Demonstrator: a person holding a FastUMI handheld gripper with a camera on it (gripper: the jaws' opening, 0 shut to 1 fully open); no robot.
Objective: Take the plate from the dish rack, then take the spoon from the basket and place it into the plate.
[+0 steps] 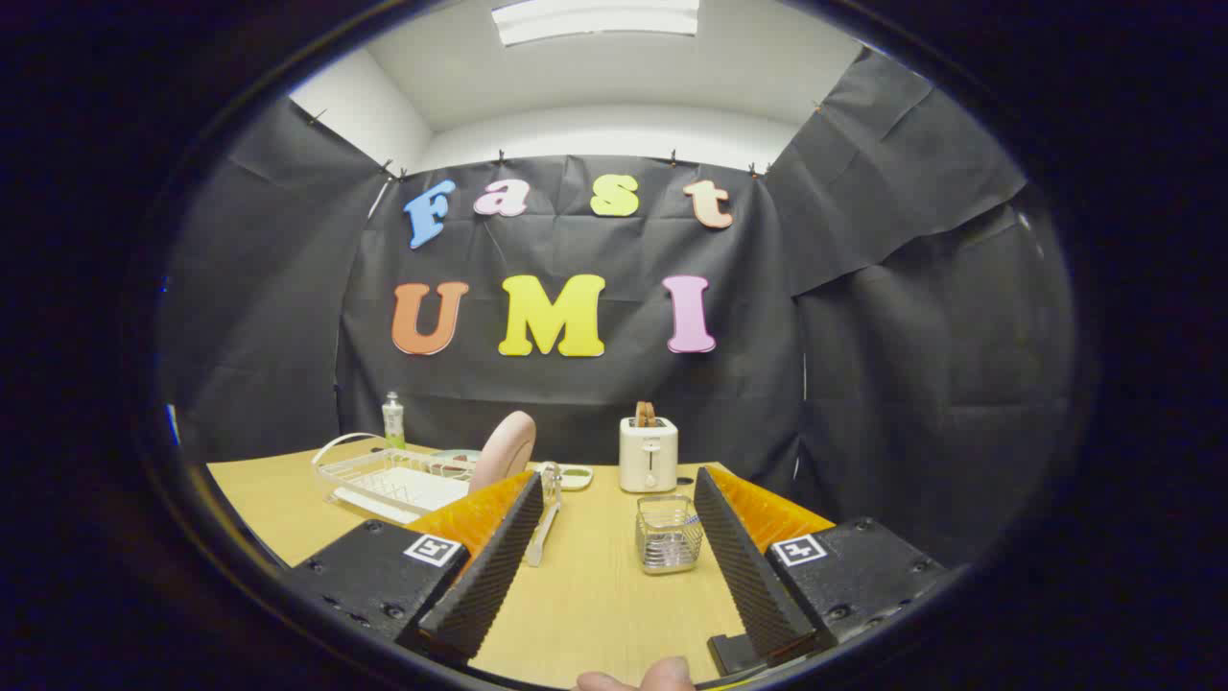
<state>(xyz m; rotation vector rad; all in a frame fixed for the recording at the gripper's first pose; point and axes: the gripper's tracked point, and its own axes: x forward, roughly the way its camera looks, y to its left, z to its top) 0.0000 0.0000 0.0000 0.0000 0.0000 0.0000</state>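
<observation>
Gripper [614, 537]: fingers spread wide, nothing between them but bare table [595, 605]. No contact with any item. The ribbed black inner faces of both fingers [489, 566] are in plain sight, with orange backing behind them. A fingertip of the person's hand [638, 677] shows at the near edge of the table, below the fingers.

Dish rack [384, 480]: white wire, standing on the table beyond the left finger, toward the booth wall. A pink plate [504, 449] stands upright on edge at the rack's right end, just beyond the tip of the left finger. It is tilted slightly and not yet taken.

Basket [667, 533]: small wire basket, standing on the table just inside the right finger, near its tip. Its contents cannot be made out.

Spoon [542, 528]: a pale, slim utensil lies on the table just inside the left finger, its handle running toward the camera. It appears to be the spoon, outside the basket; this cannot be confirmed.

Other items: a white toaster [649, 455] stands beyond the basket near the wall, with something brown in its slot. A small pale dish [576, 475] lies between plate and toaster. A bottle [393, 420] with a green label stands behind the rack.
</observation>
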